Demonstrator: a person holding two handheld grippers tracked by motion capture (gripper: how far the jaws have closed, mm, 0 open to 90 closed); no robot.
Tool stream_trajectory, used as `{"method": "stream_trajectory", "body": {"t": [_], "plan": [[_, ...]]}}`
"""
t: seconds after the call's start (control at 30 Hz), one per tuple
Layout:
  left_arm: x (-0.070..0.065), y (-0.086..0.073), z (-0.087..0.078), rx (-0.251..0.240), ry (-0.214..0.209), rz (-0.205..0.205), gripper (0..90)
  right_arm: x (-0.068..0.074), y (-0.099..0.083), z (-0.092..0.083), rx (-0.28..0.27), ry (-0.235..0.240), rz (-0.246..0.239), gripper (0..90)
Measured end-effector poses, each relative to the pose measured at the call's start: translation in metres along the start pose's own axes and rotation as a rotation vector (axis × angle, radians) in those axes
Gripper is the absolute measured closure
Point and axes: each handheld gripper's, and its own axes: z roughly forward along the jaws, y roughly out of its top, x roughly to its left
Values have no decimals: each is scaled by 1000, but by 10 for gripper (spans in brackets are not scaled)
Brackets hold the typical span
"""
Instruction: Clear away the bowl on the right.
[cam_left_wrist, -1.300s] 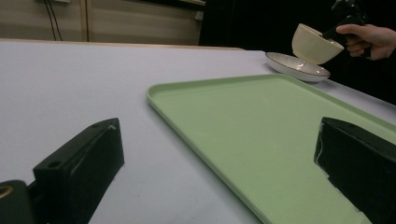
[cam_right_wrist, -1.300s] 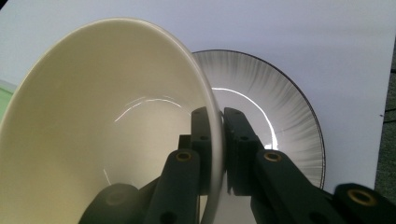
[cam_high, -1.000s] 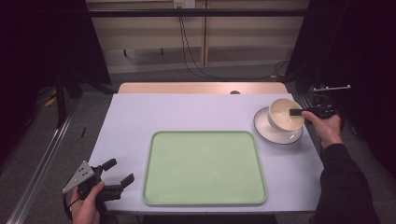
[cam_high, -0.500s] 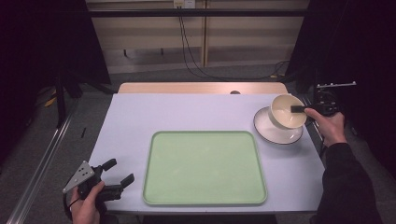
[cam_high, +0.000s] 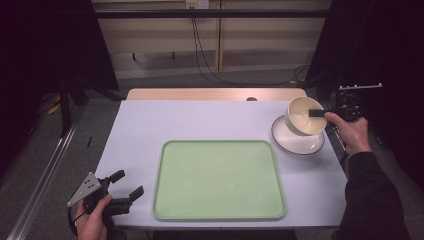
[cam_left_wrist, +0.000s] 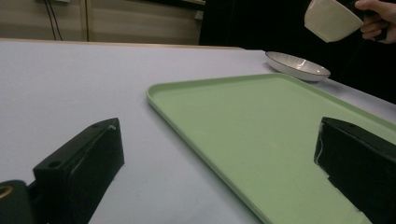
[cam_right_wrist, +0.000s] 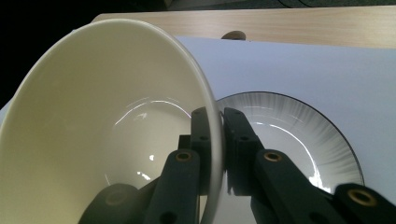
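Claws, two, both mine. Left claw (cam_high: 125, 192): lower left of the high view, at the near table edge beside the tray, jaws apart, nothing between them. Right claw (cam_right_wrist: 219, 135): jaws pressed together on the wall of the bowl (cam_high: 302, 116), one jaw inside the rim, one outside.

Tray (cam_high: 219, 180), one: pale green, flat, bare, at the lower middle of the high view. In the left gripper view its near corner runs between my two open jaws.

Table (cam_high: 150, 130), one: pale top, wooden strip along the far edge.

Plate (cam_high: 300, 142), one: white with a dark rim line and fine streaks, right of the tray and apart from it, at the right of the high view. Nothing lies on it.

Bowl, one: cream, empty, tilted, at the upper right of the left gripper view and clear of the plate beneath it. In the right gripper view it leans over the plate's left half.

Hands, two: left hand (cam_high: 92, 222) at the bottom left of the high view, right hand (cam_high: 350, 132) at the right edge.

Progress, as I judge it: the bowl is gripped and lifted off the plate; that much is done. Left to do, most likely: carry it over to the tray and set it down. The plate may follow; I cannot tell.
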Motion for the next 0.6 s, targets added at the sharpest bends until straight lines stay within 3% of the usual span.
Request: {"method": "stream_trajectory", "body": {"t": [0.6], "plan": [[0, 0, 0, 2, 3, 2, 15, 35, 11, 8, 29, 25, -89, 836]]}}
